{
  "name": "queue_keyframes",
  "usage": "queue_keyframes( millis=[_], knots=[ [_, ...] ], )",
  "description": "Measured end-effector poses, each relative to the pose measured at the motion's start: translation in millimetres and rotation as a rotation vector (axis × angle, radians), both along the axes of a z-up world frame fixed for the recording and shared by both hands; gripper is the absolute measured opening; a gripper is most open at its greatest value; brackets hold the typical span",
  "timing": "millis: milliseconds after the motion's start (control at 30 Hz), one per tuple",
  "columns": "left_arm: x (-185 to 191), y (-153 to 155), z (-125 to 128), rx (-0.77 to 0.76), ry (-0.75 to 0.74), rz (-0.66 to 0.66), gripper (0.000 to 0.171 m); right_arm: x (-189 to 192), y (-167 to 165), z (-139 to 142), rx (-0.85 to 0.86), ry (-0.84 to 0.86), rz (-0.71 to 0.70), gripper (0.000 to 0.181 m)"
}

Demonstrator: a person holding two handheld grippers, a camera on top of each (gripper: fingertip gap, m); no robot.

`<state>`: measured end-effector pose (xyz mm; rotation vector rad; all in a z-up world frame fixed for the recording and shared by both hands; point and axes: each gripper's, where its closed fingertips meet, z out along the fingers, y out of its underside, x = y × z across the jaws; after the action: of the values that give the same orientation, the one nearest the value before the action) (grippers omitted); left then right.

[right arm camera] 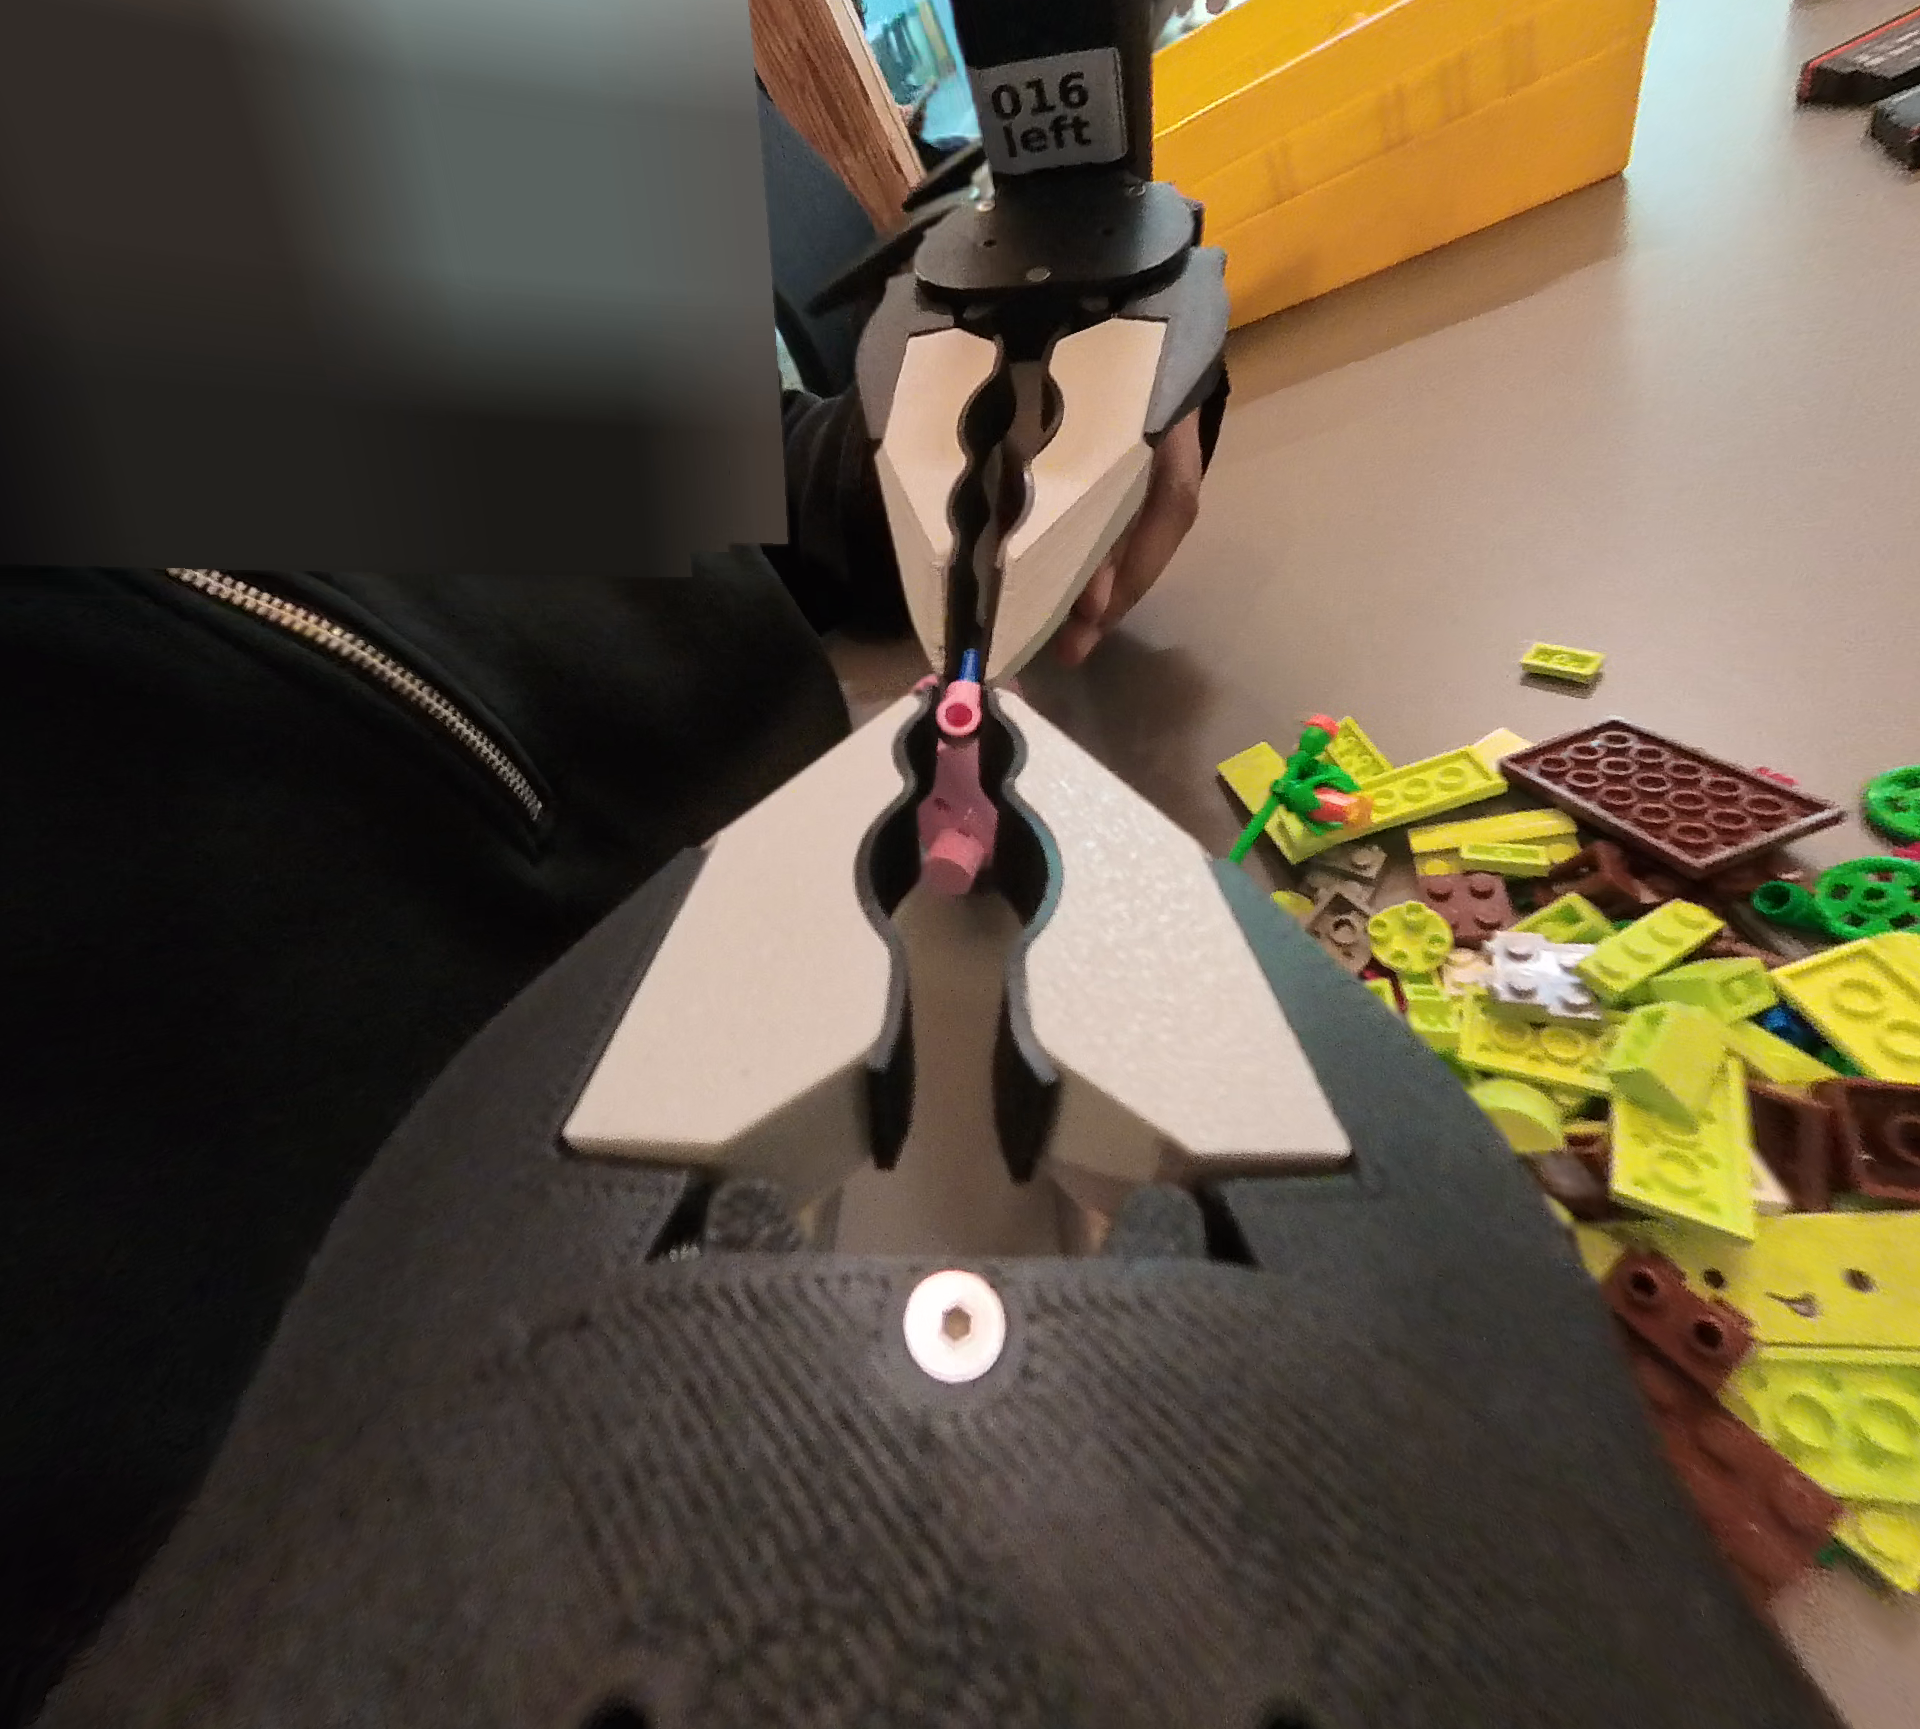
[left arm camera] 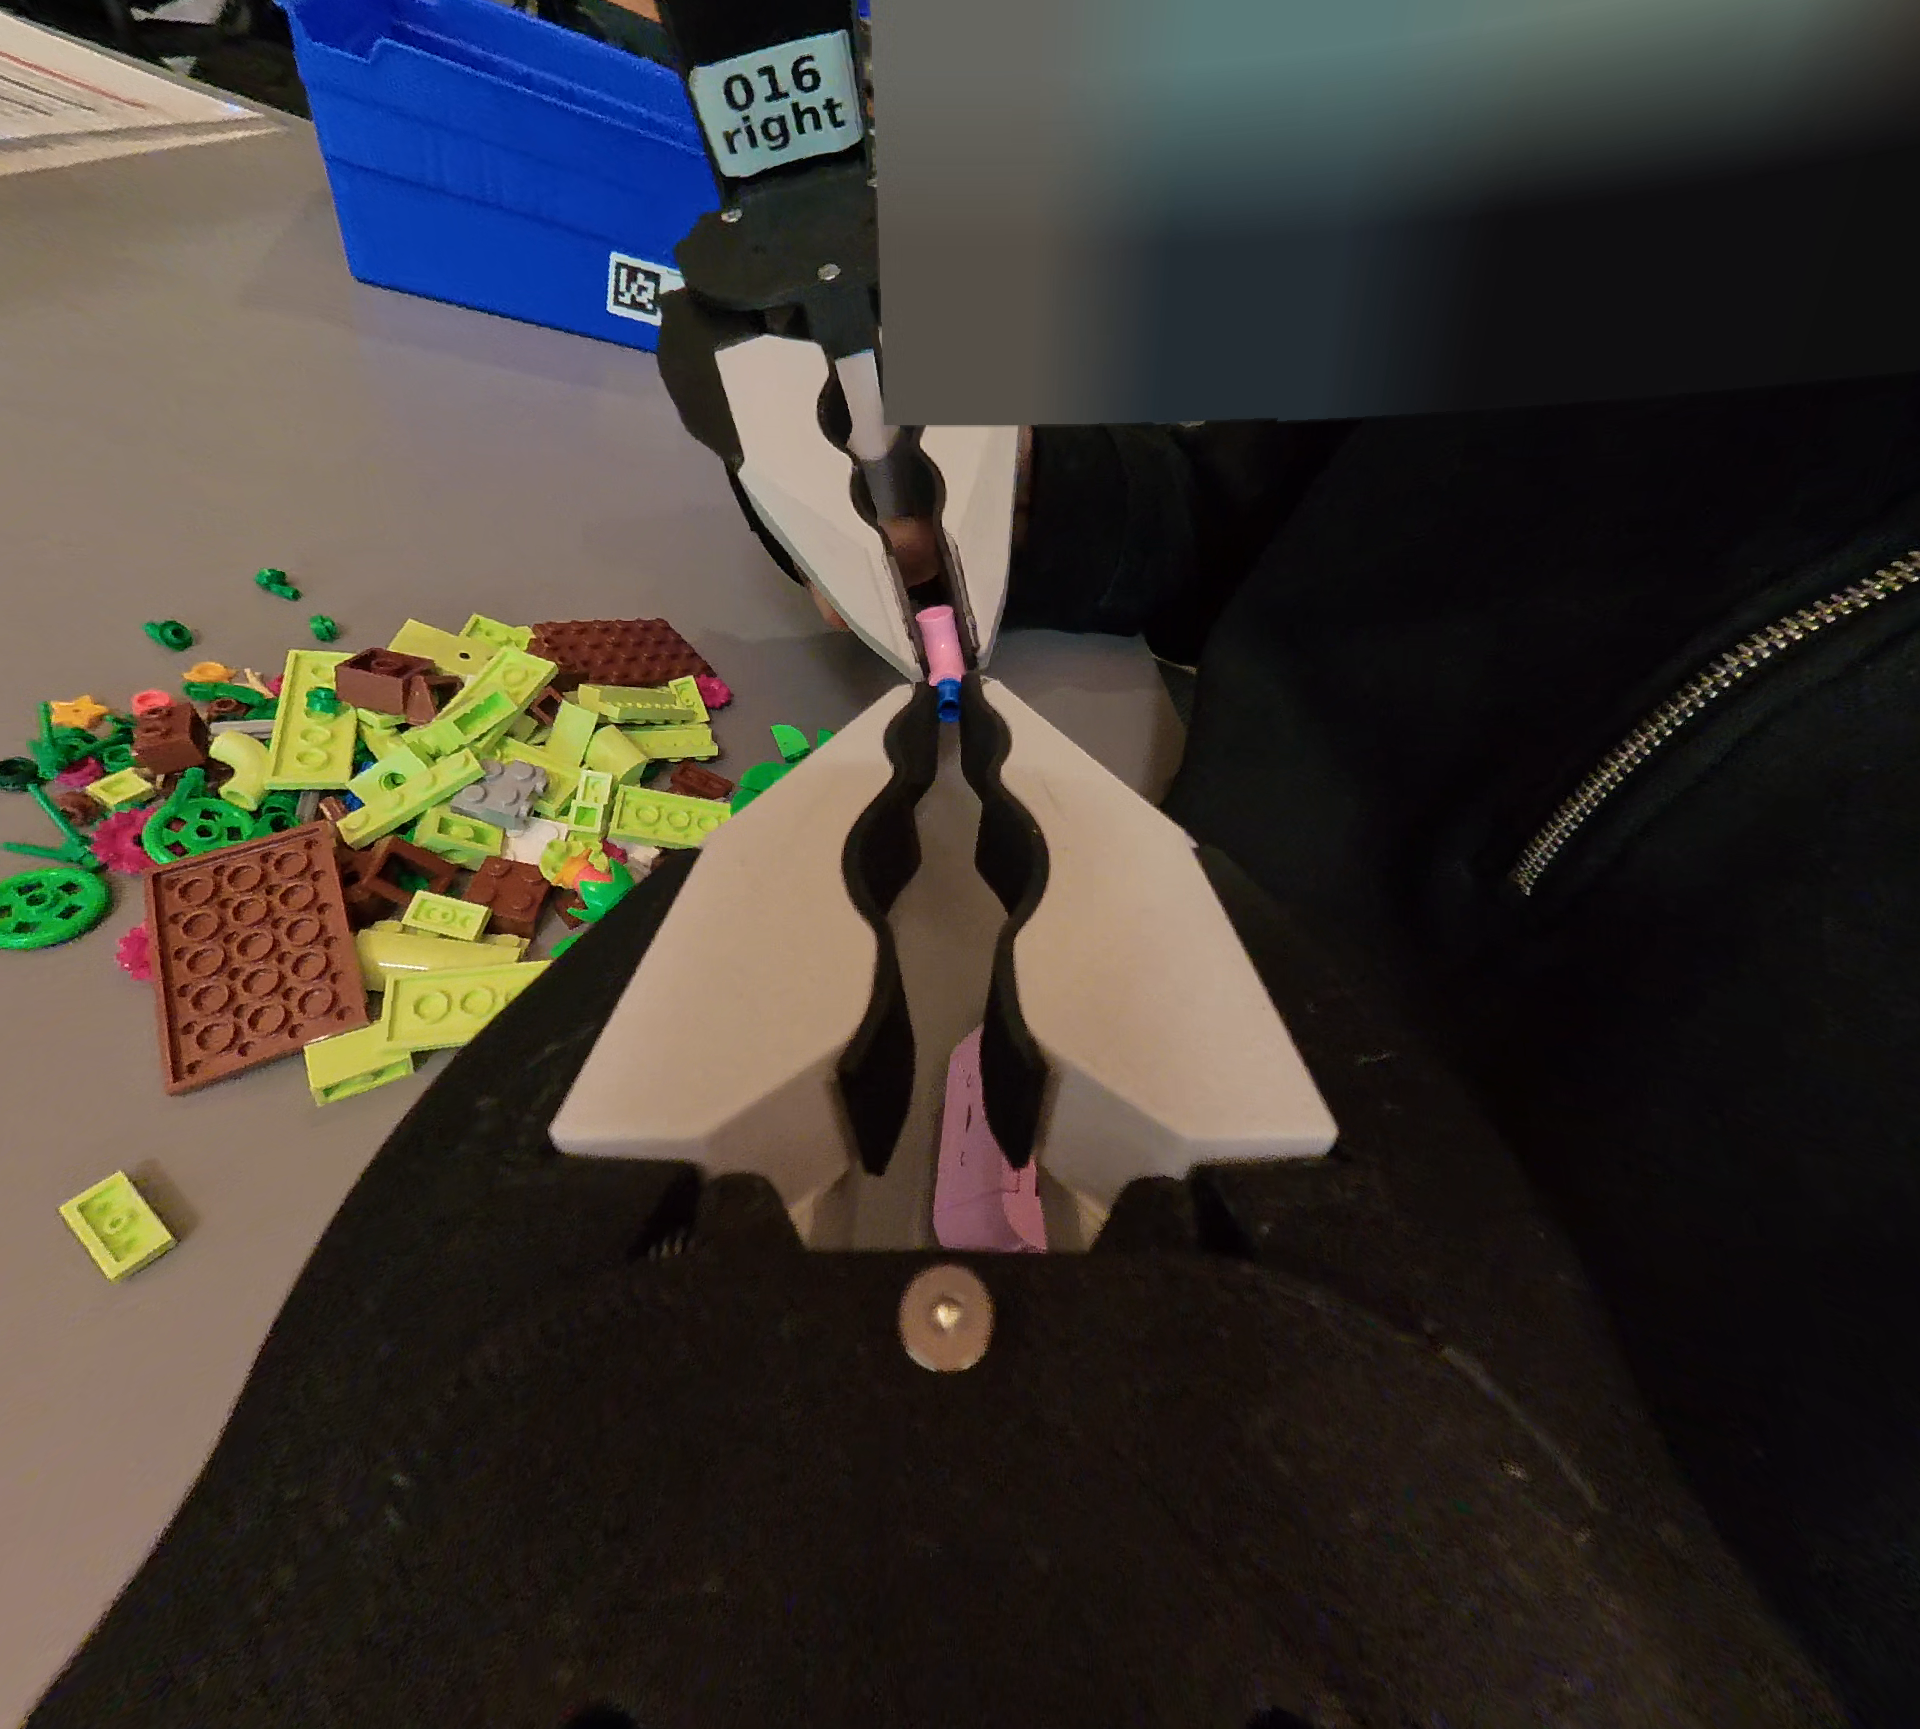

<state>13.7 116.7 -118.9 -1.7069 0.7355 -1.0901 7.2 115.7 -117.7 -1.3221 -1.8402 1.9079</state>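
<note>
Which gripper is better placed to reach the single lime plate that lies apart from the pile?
Left, probably. The lime plate lies close beside the left gripper; from the right gripper it is farther, beyond the pile. But both jaws are shut: left on a blue pin, right on a pink piece.

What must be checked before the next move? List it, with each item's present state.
1. Left gripper grips the blue pin at its tips: ok.
2. Right gripper grips the pink piece between its pads: ok.
3. Pin and pink piece meet tip to tip in the air: ok, they are touching or nearly so.
4. Pin lined up with the pink piece's end hole: cannot tell, the fingertips hide the joint.
5. Pin already seated in the pink piece: cannot tell.
6. Brick pile on the table lies clear of both grippers, off to one side: ok.
</note>
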Motion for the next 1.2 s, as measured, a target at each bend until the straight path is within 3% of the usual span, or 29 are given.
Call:
queue_keyframes(
  millis=[300, 667, 900, 1000, 1033, 1100, 1133, 1200],
  knots=[
    [1, 0, -6, -0.004, 0.044, 0.001, 0.001, 3, 0, -9, 0.215, 0.022, -0.019, 0.007],
    [1, 1, -11, 0.0, 0.083, 0.005, 0.001, 5, 3, -15, 0.247, -0.03, -0.029, 0.007],
    [1, -1, -15, -0.011, 0.103, -0.011, 0.001, 8, 3, -20, 0.363, -0.039, -0.035, 0.006],
    [-22, 4, 0, 0.004, 0.03, 0.045, 0.0, 15, 34, -36, 0.472, -0.106, -0.117, 0.006],
    [-32, 7, 10, 0.016, -0.023, 0.065, 0.0, 17, 37, -27, 0.4, -0.071, -0.116, 0.005],
    [-33, 13, 9, 0.041, 0.012, 0.095, 0.0, 16, 31, 1, 0.244, 0.026, -0.088, 0.006],
    [-27, 14, 5, 0.049, 0.041, 0.096, 0.0, 13, 33, -1, 0.279, 0.021, -0.11, 0.005],
    [-15, 13, -4, 0.059, 0.082, 0.083, 0.021, 10, 32, -10, 0.315, -0.005, -0.121, 0.006]
  ],
)
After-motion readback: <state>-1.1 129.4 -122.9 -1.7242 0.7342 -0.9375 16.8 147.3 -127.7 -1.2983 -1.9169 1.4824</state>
